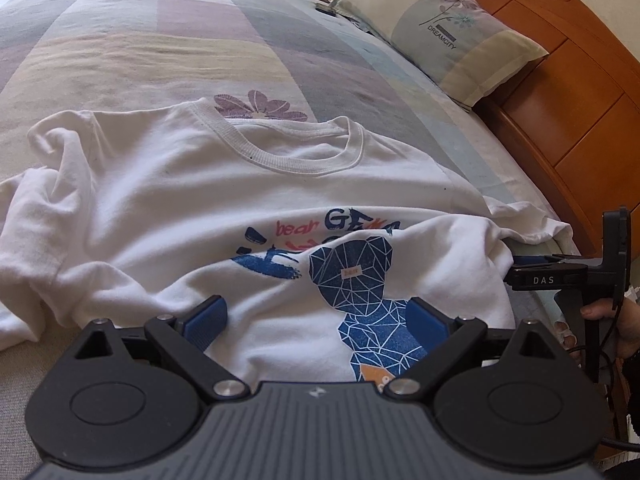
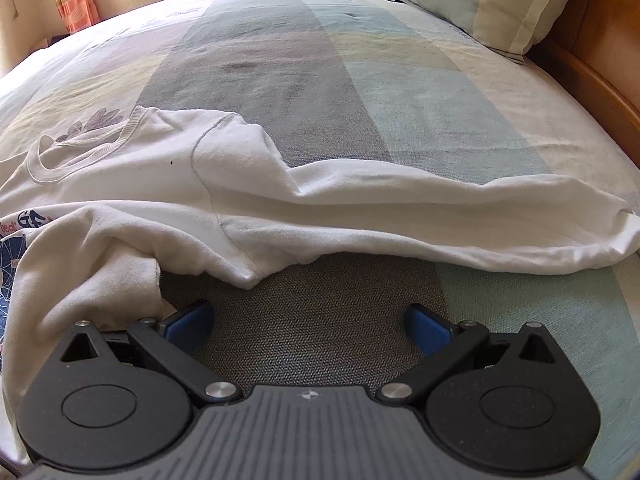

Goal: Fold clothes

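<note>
Your left gripper (image 1: 316,322) hangs with fingers spread directly over the rumpled white cotton T-shirt with the blue bear print (image 1: 248,200) on the pastel-striped bed (image 1: 160,40), while your right gripper (image 2: 310,326), fingers likewise spread and empty, sits over bare bedcover just right of the shirt's loose sleeve (image 2: 440,216), which runs crosswise.

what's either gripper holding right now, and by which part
Nothing. The left gripper is open over the white T-shirt; the right gripper is open over bare bedsheet.
</note>
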A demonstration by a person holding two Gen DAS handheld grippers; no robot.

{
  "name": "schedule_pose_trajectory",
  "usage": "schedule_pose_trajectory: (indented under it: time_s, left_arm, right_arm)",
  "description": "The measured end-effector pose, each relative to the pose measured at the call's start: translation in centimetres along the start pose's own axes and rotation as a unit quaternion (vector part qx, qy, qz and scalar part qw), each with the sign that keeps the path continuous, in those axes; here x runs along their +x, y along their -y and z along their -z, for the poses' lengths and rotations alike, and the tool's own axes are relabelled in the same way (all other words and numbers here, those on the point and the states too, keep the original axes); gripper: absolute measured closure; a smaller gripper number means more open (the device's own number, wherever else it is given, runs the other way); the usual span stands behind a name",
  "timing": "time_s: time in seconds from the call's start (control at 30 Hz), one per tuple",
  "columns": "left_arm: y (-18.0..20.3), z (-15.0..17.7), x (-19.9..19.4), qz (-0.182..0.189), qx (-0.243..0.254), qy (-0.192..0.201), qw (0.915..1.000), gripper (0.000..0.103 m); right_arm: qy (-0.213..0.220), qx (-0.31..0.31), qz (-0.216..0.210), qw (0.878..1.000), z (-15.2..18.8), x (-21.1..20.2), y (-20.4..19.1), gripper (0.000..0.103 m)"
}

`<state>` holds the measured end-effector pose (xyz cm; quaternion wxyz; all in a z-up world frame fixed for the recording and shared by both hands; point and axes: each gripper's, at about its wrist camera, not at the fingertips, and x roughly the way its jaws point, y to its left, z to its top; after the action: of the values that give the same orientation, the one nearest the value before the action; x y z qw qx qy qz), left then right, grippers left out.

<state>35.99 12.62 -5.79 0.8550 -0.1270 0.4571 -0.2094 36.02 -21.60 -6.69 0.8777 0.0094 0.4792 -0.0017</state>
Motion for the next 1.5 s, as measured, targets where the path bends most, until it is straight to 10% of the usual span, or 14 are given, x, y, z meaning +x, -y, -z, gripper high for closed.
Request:
schedule_pose_trajectory:
  time_s: [0.13,0.43,0.63,0.8,1.13,1.5]
  left_arm:
    - [0.3,-0.1,0.1,-0.014,-0.017,0.002,0.9998,0.007]
    - [2.2,0.9,-0.5,-0.087,-0.048,0.000,0.9951,0.007]
    - [4.8,2.1,-2.0,-0.129,-0.080,0.028,0.9880,0.007]
    - [7.2,2.6,-2.6,-0.155,-0.113,0.055,0.9799,0.007]
    - [10.5,2.1,-1.4,-0.189,-0.110,0.048,0.9747,0.007]
    - [10.9,1.9,0.1,-0.211,-0.120,0.024,0.9699,0.007]
  right_arm:
    - [-0.055,-0.002,-0.007,0.998,-1.6,0.6,0.0,0.000]
    - [0.053,-0.038,-0.013,0.998,0.4,0.4,-0.1,0.000]
    - [0.004,-0.077,-0.086,0.993,-1.7,0.3,1.1,0.000]
    - [-0.003,-0.078,-0.227,0.971,-6.0,-0.9,4.0,0.000]
    - [-0.031,-0.097,-0.361,0.927,-15.4,3.8,4.1,0.000]
    - [-0.151,0.100,-0.526,0.831,-16.1,14.6,7.4,0.000]
